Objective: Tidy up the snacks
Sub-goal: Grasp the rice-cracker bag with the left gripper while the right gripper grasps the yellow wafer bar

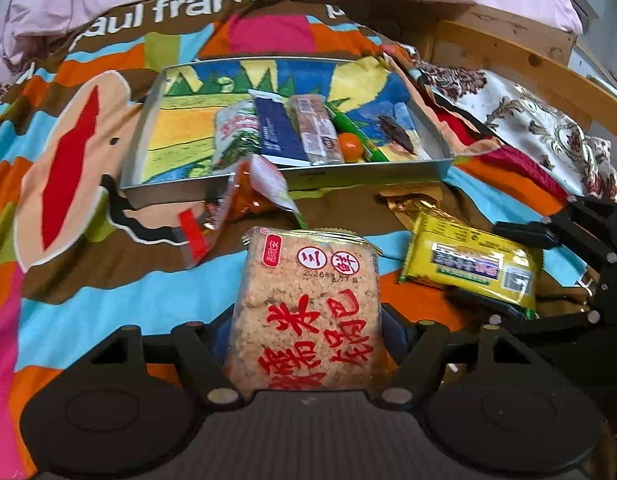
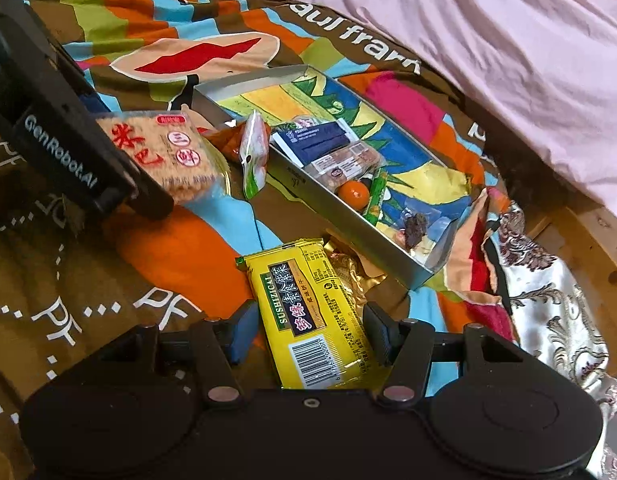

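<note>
The left gripper (image 1: 306, 344) pinches a clear rice-cracker packet (image 1: 308, 308) with red lettering, its fingers pressed against both side edges; the packet stands at 12 o'clock from the tool, above the colourful bedspread (image 1: 108, 304). The right gripper (image 2: 308, 336) straddles a yellow seaweed packet (image 2: 312, 320), blue-padded fingers (image 2: 240, 332) just beside each long edge; whether they actually squeeze it I cannot tell. A crumpled gold wrapper (image 2: 352, 276) lies partly under that packet at its 1 o'clock.

In the left wrist view, an orange-and-white pouch (image 1: 256, 188) leans on the near wall of the tray (image 1: 348, 178), between the cracker packet and the tray. A red-and-clear wrapper (image 1: 196, 232) lies at 10 o'clock from the cracker packet.

The shallow metal tray, its floor lined with a bright painted picture, holds a navy packet (image 1: 278, 130), a nut bar (image 1: 318, 128), a green stick pack (image 1: 348, 128), a small orange (image 1: 350, 146), a white-and-red pouch (image 1: 234, 128) and a dark dried piece (image 2: 416, 228).
</note>
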`<state>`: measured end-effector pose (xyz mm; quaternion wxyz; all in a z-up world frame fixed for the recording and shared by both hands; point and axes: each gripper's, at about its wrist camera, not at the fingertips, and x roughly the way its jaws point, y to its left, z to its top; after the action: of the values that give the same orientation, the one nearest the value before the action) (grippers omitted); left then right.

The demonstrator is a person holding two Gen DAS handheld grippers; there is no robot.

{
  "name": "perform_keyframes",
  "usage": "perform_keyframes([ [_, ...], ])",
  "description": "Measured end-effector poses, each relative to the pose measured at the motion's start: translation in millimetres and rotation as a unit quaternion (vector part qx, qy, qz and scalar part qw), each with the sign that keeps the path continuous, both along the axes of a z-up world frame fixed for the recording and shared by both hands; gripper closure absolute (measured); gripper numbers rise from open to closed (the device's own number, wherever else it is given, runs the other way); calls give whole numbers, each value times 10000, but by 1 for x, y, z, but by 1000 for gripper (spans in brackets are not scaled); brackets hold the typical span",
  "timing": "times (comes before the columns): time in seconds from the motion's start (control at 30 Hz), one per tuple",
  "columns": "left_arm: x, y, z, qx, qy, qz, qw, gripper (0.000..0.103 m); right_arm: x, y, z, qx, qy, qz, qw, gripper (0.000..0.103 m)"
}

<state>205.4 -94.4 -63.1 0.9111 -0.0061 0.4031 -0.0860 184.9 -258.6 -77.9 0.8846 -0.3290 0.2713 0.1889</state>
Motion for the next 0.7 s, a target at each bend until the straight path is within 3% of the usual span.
perform_keyframes([
  [0.33,-14,13,14,-111,-337,193,9992,28,-5,-3,13,149,-530,-297,9980,50],
  [0.37,-14,13,15,-144,-382,217,9989,28,-5,-4,14,203,-569,-345,9976,56],
  [0.4,-15,14,17,-190,-413,250,9987,28,-3,-6,15,270,-569,-385,9973,74],
  [0.43,-14,15,18,-257,-439,296,9983,28,1,-8,14,307,-514,-470,9971,80],
  [0.63,-8,14,19,-298,-472,357,9978,28,13,-9,0,386,106,-630,9972,76],
  [0.7,-7,13,16,-304,-426,376,9979,28,15,-10,-2,428,163,-681,9966,61],
])
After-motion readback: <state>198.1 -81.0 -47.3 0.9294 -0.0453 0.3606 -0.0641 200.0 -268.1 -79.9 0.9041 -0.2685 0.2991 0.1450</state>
